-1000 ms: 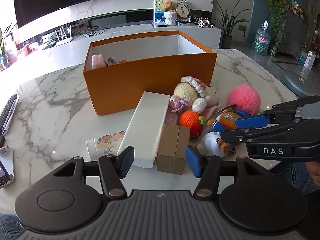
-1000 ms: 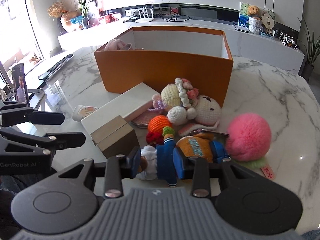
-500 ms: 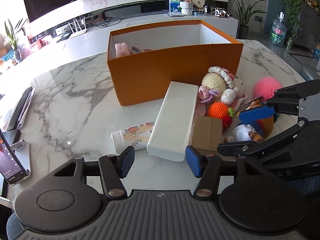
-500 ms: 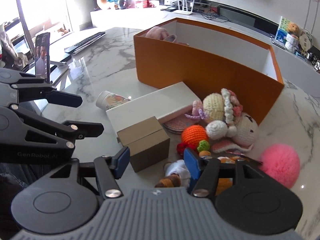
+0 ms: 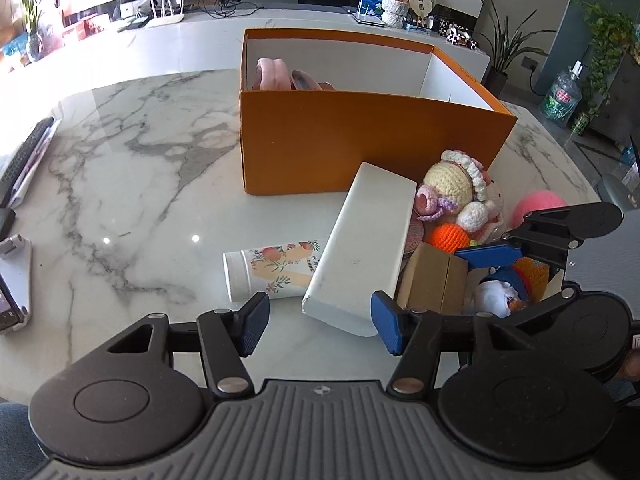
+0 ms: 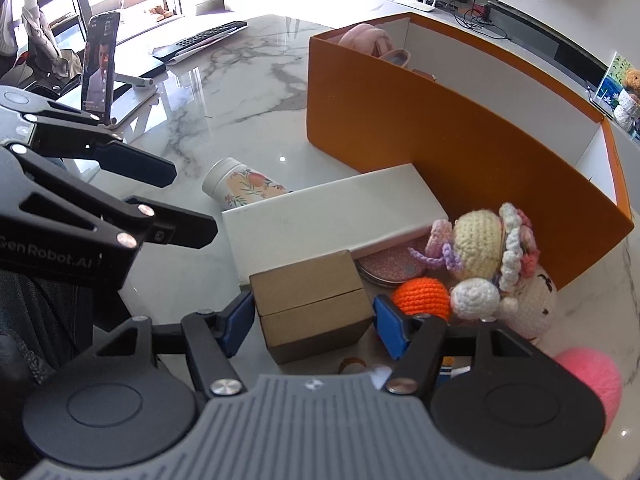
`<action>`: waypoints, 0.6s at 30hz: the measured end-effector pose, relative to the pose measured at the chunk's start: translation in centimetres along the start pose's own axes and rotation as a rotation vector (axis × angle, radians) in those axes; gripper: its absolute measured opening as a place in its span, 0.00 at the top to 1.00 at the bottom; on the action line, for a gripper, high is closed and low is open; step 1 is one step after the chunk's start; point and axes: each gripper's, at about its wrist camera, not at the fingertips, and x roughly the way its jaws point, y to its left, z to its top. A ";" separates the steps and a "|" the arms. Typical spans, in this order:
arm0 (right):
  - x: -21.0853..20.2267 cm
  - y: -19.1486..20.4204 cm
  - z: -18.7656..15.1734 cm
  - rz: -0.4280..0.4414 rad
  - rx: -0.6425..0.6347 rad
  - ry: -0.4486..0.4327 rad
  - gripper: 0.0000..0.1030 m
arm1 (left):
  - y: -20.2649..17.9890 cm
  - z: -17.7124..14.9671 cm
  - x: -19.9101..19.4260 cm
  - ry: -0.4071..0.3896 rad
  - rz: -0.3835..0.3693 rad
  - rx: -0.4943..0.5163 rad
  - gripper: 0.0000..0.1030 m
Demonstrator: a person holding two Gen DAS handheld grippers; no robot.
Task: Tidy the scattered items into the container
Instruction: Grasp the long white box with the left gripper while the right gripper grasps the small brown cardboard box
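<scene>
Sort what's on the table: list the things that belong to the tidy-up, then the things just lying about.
Job: orange box, white box, cardboard box, floral cup, crochet doll, orange crochet ball, pink pompom.
Lying about: phone on stand, remote.

I see phone on stand | remote behind it | water bottle near potted plant

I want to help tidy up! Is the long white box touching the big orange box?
Touching. In the right wrist view the long white box has its far end pressed against the orange box's front wall, with no gap showing.
</scene>
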 end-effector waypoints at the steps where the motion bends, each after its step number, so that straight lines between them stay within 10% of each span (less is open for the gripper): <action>1: 0.0 -0.3 0.0 -0.009 0.009 0.005 0.35 | 0.3 0.0 0.2 0.006 -0.018 -0.025 0.35; 9: -0.5 -1.8 -0.8 -0.033 0.045 0.016 0.35 | 1.7 0.8 2.2 0.045 -0.051 -0.178 0.35; 18: -1.0 -2.4 -1.4 -0.042 0.062 0.028 0.35 | -3.1 3.8 3.5 0.035 -0.047 0.200 0.24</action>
